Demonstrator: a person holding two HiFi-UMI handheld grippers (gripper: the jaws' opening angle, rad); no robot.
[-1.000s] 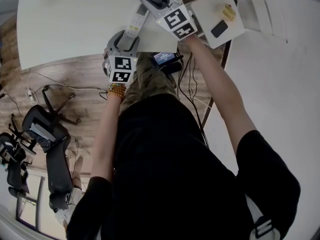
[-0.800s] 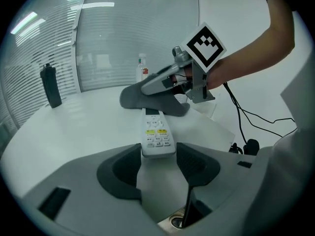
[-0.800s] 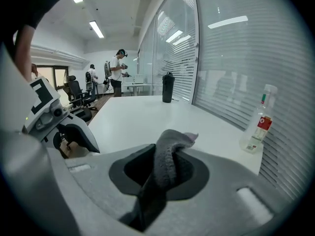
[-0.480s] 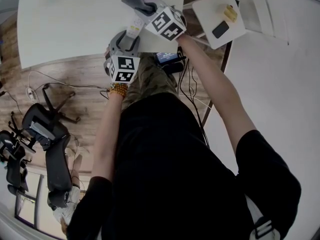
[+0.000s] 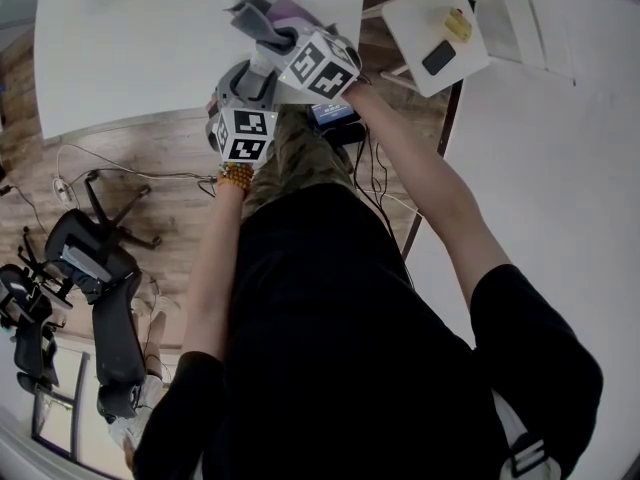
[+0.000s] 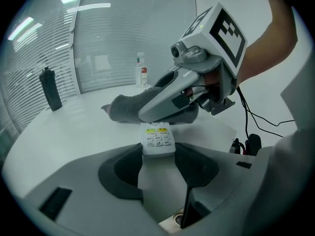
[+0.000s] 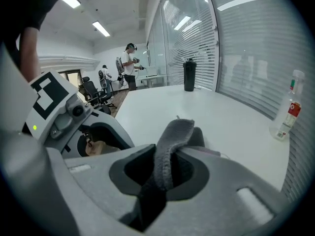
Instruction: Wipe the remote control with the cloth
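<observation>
A white remote control with small buttons lies on the white table, its near end clamped between the pads of my left gripper. In the head view that remote is mostly hidden. My right gripper is shut on a grey cloth, which sticks up out of its jaws. From the left gripper view, the right gripper lies low across the remote's far end, with the cloth bunched on the table just behind it. The head view has the cloth ahead of both grippers.
A black bottle and a clear bottle with a red label stand at the table's far side. A small side table holds a phone. Cables hang at the near edge. Office chairs stand on the floor at left.
My right gripper has swung left and down with the cloth, ending over the far end of the remote. The left gripper has stayed in place on the remote.
</observation>
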